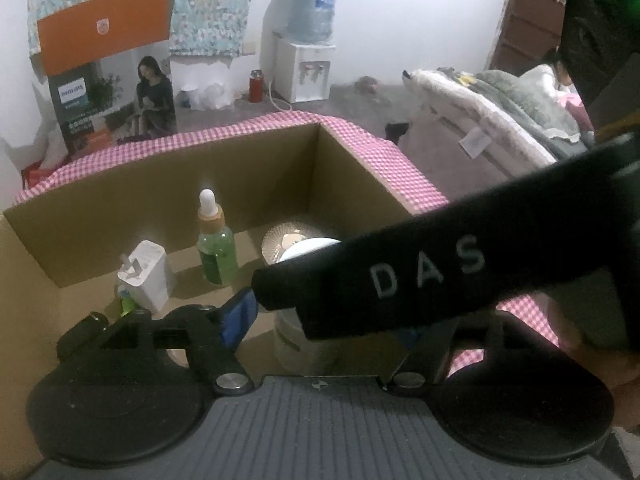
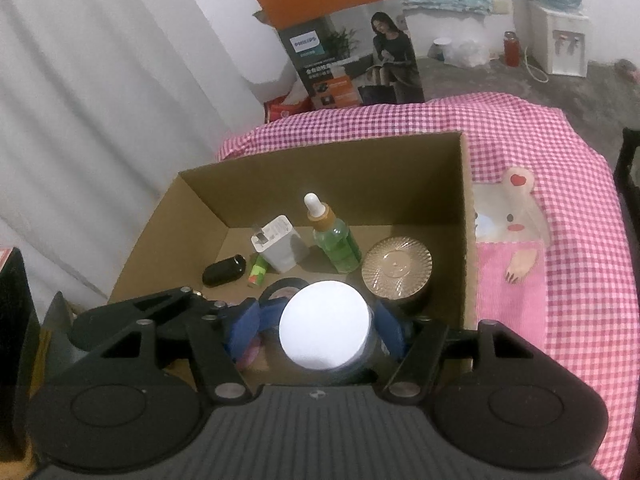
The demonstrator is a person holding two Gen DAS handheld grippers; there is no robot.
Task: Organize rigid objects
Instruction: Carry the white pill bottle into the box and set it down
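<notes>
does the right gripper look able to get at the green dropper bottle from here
Probably not directly: the white-lidded jar sits between the right gripper fingers, blocking the way to the green dropper bottle standing behind it in the cardboard box.

Matt cardboard box [image 2: 420, 168] (checked cloth [image 2: 540, 152] beneath)

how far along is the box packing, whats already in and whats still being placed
Done: the cardboard box already holds a white charger, green dropper bottle, gold-lidded jar, a black case and a small green stick. In hand: a white-lidded jar sits between the right tongs, low inside the box; whether the pads press it is unclear. Left: nothing else to pack is in view.
</notes>
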